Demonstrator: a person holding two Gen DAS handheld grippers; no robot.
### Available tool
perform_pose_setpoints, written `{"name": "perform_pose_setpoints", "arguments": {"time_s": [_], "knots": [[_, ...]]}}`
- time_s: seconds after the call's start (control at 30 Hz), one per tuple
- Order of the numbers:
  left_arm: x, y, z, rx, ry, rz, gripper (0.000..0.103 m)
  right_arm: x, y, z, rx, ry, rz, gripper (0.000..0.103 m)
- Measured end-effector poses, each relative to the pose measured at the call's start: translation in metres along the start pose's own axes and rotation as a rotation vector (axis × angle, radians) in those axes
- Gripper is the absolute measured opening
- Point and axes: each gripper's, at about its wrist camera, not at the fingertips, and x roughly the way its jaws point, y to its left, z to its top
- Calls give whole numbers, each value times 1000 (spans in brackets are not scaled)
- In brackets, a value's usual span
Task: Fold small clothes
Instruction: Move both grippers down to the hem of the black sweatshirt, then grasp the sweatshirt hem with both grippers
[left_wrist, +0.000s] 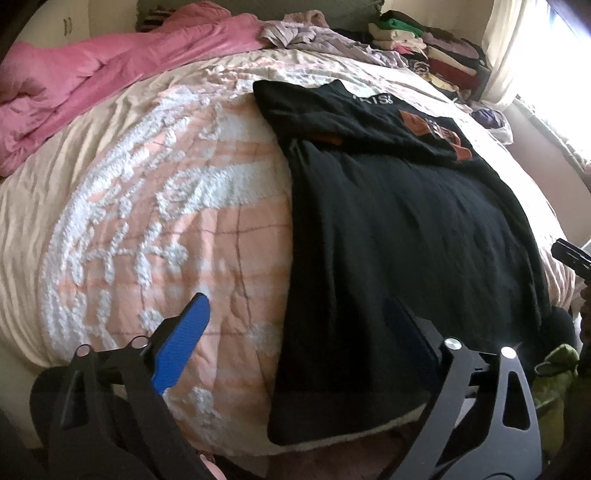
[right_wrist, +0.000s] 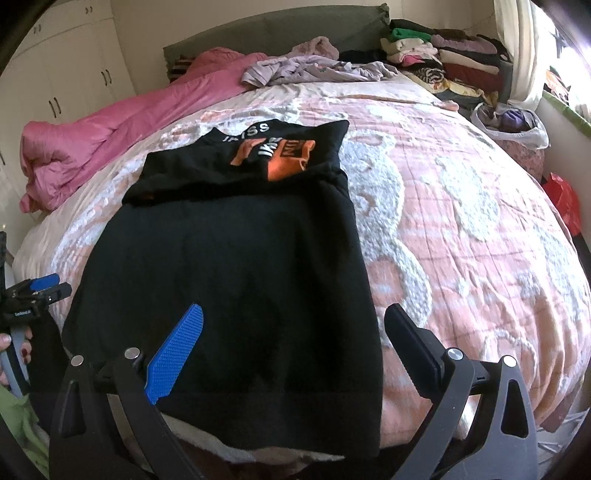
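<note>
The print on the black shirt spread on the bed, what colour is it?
Orange with white lettering, clearest in the right wrist view.

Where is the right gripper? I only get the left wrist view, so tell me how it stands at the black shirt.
Observer: The right gripper is open, one finger over the black shirt and one over the bedspread, grasping nothing.
Operator: Describe the bedspread on that side.
Observer: It is pink with fluffy white bear shapes.
Operator: Report what lies past the bed's right side.
Observer: A red bag sits there.
</note>
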Motion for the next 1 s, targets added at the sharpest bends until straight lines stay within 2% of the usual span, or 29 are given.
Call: {"name": "perform_pose_setpoints", "arguments": {"time_s": [0.03,0.23,0.4,0.43,0.5,0.63,0.83,0.9,0.93,0.97,1.0], "knots": [[0,0,-2,1,4,-5,73,-1,-2,-2,4,1,-1,98],[7,-2,-12,2,54,-37,53,-1,-10,-20,0,34,-15,98],[14,-1,-22,-13,88,-53,51,3,-13,-33,-3,62,-33,96],[15,0,-23,-15,92,-53,51,4,-14,-33,-4,67,-33,95],[16,1,-24,-23,96,-54,51,8,-14,-32,-14,85,-36,84],[19,3,-27,-28,104,-50,50,17,-15,-35,-25,122,-41,74],[22,3,-28,-31,105,-52,49,27,-18,-37,-33,142,-46,69],[22,2,-28,-29,105,-49,48,28,-18,-38,-41,148,-56,59],[21,2,-28,-26,106,-49,42,26,-18,-38,-49,144,-50,50],[21,2,-28,-26,107,-54,39,23,-17,-38,-63,137,-44,37],[20,1,-29,-21,109,-58,32,21,-16,-38,-76,131,-45,29]]}}
